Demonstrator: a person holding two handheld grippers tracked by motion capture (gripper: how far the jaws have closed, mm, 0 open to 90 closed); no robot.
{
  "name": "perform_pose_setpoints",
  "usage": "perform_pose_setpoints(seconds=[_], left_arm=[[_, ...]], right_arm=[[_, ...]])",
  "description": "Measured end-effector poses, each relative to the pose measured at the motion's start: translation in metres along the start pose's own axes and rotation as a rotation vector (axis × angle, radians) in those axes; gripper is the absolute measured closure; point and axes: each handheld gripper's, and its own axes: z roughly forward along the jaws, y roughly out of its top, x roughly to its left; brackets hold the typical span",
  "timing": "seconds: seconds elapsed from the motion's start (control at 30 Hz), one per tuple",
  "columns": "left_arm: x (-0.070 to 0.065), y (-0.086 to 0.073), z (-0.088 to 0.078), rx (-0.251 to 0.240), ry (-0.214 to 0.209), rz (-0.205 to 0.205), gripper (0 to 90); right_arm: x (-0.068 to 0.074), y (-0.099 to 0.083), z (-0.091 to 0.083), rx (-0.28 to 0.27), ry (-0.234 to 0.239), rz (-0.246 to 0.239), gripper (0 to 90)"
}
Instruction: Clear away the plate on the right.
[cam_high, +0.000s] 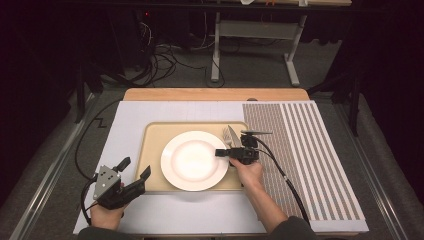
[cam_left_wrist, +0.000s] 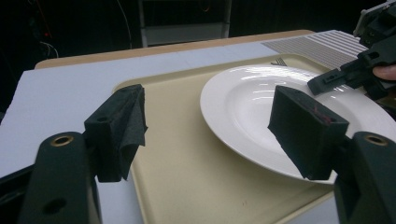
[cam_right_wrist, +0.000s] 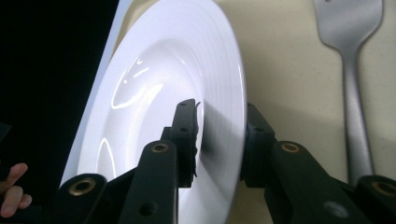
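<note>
A fork (cam_high: 231, 135) lies on the tray (cam_high: 151, 150) just right of the white plate (cam_high: 194, 160), near the right gripper (cam_high: 220, 152). That gripper's jaws straddle the plate's right rim, one above and one beneath, pinching it. The left gripper (cam_high: 134, 168) hovers at the tray's left edge, jaws spread wide around nothing. The tray sits on a white mat (cam_high: 130, 120) covering the bench (cam_high: 215, 94).
</note>
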Motion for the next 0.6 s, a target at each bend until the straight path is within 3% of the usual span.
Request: perform_pose_setpoints(seconds=[0.13, 0.37, 0.6], left_arm=[[0.000, 0.000, 0.000, 0.000, 0.000, 0.000, 28.1], [0.000, 0.000, 0.000, 0.001, 0.001, 0.000, 28.1], [0.000, 0.000, 0.000, 0.000, 0.003, -0.003, 28.1]], right_arm=[[-0.003, 0.000, -0.005, -0.020, 0.021, 0.007, 68.9], [-0.006, 0.001, -0.022, -0.045, 0.021, -0.023, 63.6], [-0.019, -0.001, -0.035, -0.061, 0.036, -0.011, 61.7]])
